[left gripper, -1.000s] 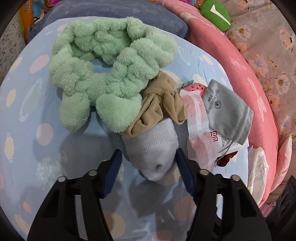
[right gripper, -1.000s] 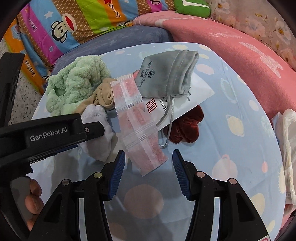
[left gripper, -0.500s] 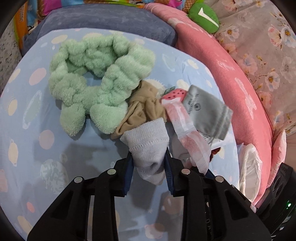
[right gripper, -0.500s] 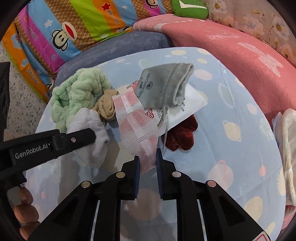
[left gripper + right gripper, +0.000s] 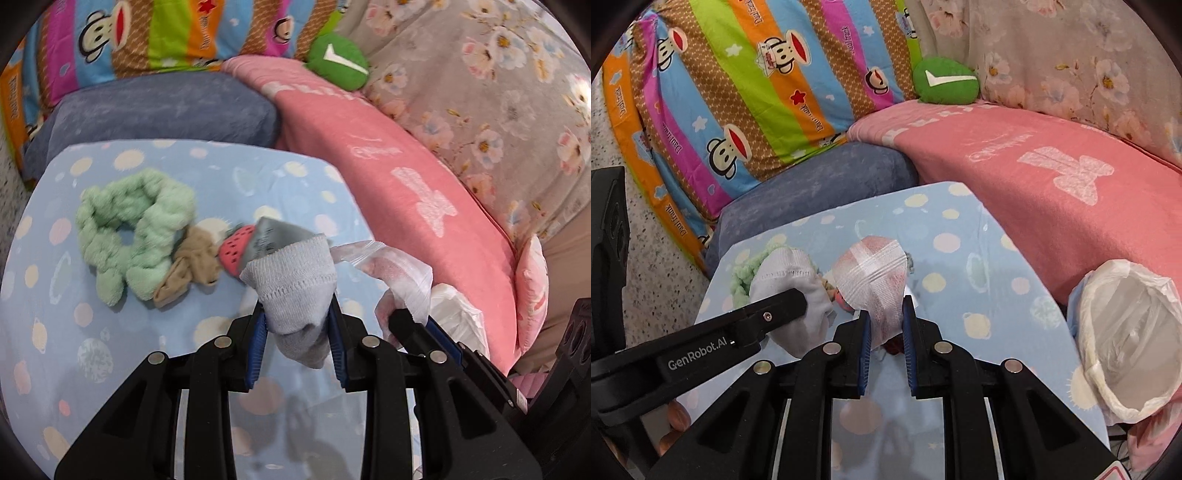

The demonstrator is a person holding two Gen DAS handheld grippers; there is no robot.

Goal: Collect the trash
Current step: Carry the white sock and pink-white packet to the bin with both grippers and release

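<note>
L gripper (image 5: pixel 297 326) pinches ribbed knit sock (image 5: pixel 295 284); R gripper (image 5: pixel 885 328) crinkly plastic bag (image 5: pixel 873 277).

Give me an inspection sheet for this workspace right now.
Surface: blue dotted sheet.
Job's things: grey sock and clear zip bag, both lifted; white bin bag open at the right.
Clutter: green fluffy scarf, tan cloth, grey pouch.
Grippers: left gripper shut on the sock; right gripper shut on the zip bag.
Cables: nothing seen.
Surroundings: pink blanket, striped monkey pillow.
</note>
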